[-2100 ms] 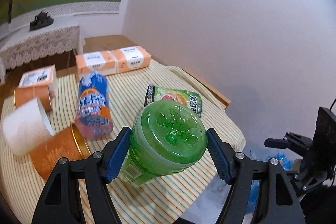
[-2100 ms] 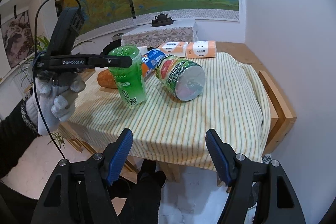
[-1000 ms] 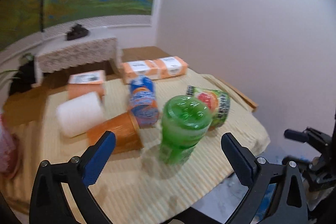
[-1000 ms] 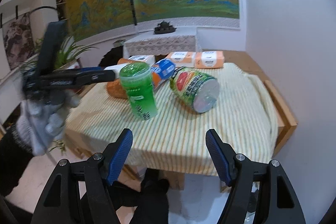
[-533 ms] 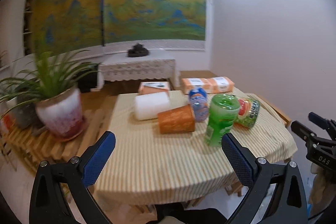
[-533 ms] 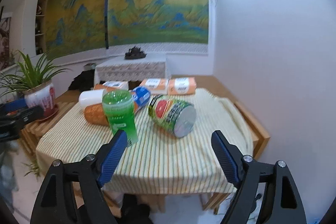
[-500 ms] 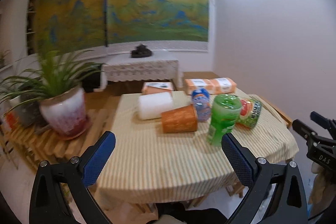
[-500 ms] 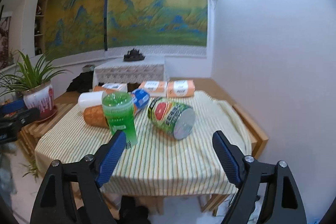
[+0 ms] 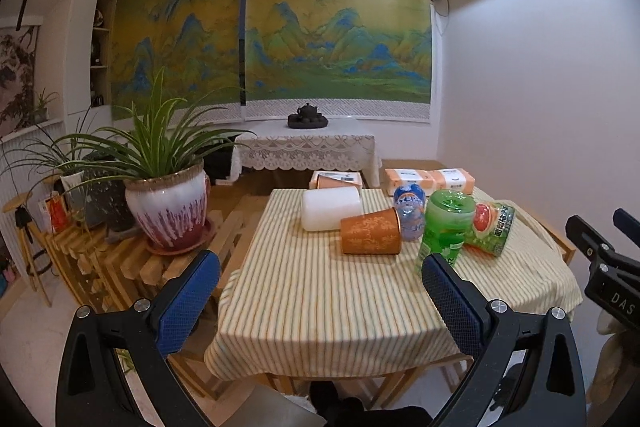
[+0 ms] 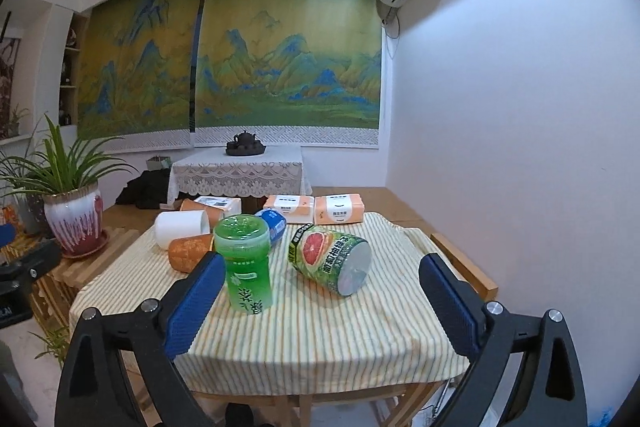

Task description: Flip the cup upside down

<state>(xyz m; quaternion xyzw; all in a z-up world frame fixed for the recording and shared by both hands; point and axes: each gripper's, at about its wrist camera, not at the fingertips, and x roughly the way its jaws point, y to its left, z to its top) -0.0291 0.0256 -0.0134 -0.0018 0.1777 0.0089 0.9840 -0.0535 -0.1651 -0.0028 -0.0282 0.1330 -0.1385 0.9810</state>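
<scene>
A: Changed? Left tool released the green cup, backed off; both tools spread, empty (right tool).
B: Cup inverted on table, beside orange cup. "DAS" legible.

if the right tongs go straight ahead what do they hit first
Probably the grapefruit-printed green cup lying on its side; the upright green plastic cup sits nearer the left finger. Depth is unclear.

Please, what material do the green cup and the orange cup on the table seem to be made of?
Green cup: likely translucent plastic, glossy; light passes through its walls. Orange cup: unclear, perhaps coated metal or ceramic; opaque, satin surface with a pale leaf pattern and a gold-looking rim.
</scene>
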